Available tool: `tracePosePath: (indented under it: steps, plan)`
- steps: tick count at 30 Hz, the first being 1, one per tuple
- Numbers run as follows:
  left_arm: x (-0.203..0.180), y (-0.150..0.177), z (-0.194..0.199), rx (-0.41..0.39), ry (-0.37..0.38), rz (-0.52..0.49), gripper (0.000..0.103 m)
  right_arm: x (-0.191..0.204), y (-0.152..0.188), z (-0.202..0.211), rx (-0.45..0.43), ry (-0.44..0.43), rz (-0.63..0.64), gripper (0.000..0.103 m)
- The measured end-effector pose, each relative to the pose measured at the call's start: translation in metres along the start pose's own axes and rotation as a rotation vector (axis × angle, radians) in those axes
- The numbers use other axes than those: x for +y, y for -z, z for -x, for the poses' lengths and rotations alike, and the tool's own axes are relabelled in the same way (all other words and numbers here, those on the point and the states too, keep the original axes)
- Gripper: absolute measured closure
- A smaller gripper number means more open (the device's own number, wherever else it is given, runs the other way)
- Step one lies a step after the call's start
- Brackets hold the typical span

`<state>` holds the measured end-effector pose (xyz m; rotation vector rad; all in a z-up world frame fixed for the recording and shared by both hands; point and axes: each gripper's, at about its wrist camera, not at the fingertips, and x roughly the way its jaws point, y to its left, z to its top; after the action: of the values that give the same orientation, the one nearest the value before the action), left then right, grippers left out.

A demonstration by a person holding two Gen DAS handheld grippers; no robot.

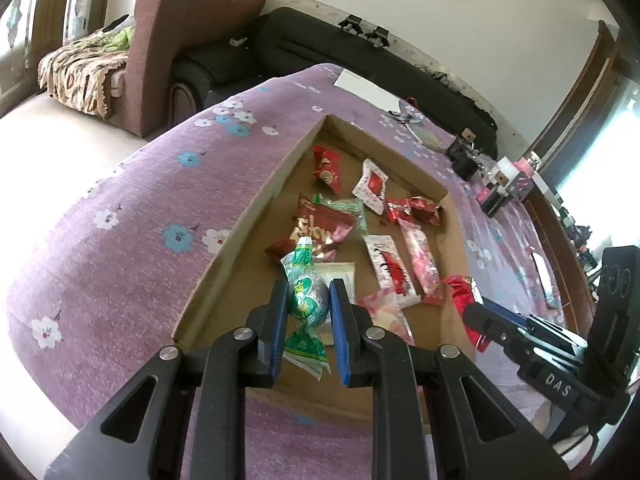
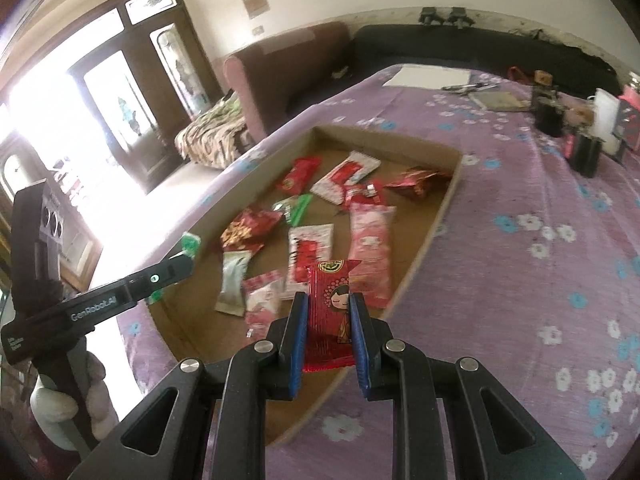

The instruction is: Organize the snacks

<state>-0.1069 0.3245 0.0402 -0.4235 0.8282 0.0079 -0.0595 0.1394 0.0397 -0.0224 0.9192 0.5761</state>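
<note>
Left wrist view first: my left gripper (image 1: 309, 298) is pinching a green twist-wrapped candy (image 1: 306, 294) — both blue pads (image 1: 339, 320) pressed against its round middle, the twisted ends sticking out above and below. I'm holding it over the near end of the shallow cardboard tray (image 1: 256, 204), above a pale flat packet (image 1: 342, 276) lying on the tray floor.

Just ahead of the candy sits a dark red bag with gold print (image 1: 316, 228), and farther back a red pouch (image 1: 326, 168) and a white-and-red sachet (image 1: 371, 186). To the right I see a long pink packet (image 1: 420, 260) beside another white-and-red sachet (image 1: 390, 268).

Over on the right wrist view, my right gripper (image 2: 329, 322) is clamped on a red packet with a cartoon girl on it (image 2: 330, 312) — held upright between the fingers, over the tray's near right edge (image 2: 424, 248). From the left camera that same packet shows as crumpled red foil (image 1: 462, 292) at the right gripper's tip, just at the tray's corner.

Beyond the tray spreads the purple flowered tablecloth (image 2: 520, 272), with a white sheet of paper (image 2: 428, 77) and some dark gadgets (image 2: 584, 152) at the far side. Behind the table stand a brown armchair (image 1: 168, 40) and a black sofa (image 1: 320, 48).
</note>
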Motion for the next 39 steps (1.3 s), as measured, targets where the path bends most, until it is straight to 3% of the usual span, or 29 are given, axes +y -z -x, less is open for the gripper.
tracePosePath:
  steps: [7, 19, 20, 22, 23, 24, 27, 29, 31, 39]
  plan:
    - [0.004, -0.002, -0.011, 0.019, -0.016, -0.009, 0.085, 0.022, -0.001, -0.026, 0.046, 0.010, 0.058, 0.083]
    - [0.009, -0.005, -0.010, 0.015, 0.024, 0.004, 0.084, 0.033, 0.004, -0.042, 0.052, 0.092, 0.091, 0.082]
    - [0.010, -0.005, -0.010, 0.016, 0.024, 0.004, 0.081, 0.034, 0.005, -0.041, 0.045, 0.101, 0.095, 0.081]
    - [0.009, -0.006, -0.008, 0.012, 0.027, 0.006, 0.066, 0.035, 0.005, -0.040, 0.036, 0.108, 0.099, 0.080]
    - [0.009, -0.006, -0.008, 0.013, 0.028, 0.013, 0.048, 0.034, 0.006, -0.040, 0.033, 0.104, 0.095, 0.080]
    - [0.009, -0.006, -0.006, -0.001, 0.049, 0.020, 0.042, 0.034, 0.006, -0.039, 0.034, 0.097, 0.090, 0.080]
    - [0.010, -0.008, -0.001, -0.013, 0.063, 0.045, 0.039, 0.031, 0.006, -0.036, 0.027, 0.075, 0.066, 0.073]
    - [0.011, -0.008, 0.002, -0.021, 0.073, 0.056, 0.039, 0.028, 0.006, -0.029, 0.002, 0.060, 0.052, 0.062]
    - [0.010, -0.009, 0.008, -0.037, 0.069, 0.058, 0.039, 0.027, 0.005, -0.022, -0.025, 0.046, 0.042, 0.058]
    - [0.004, -0.006, 0.018, -0.051, 0.040, 0.057, 0.039, 0.013, 0.008, -0.001, -0.088, 0.023, -0.024, 0.049]
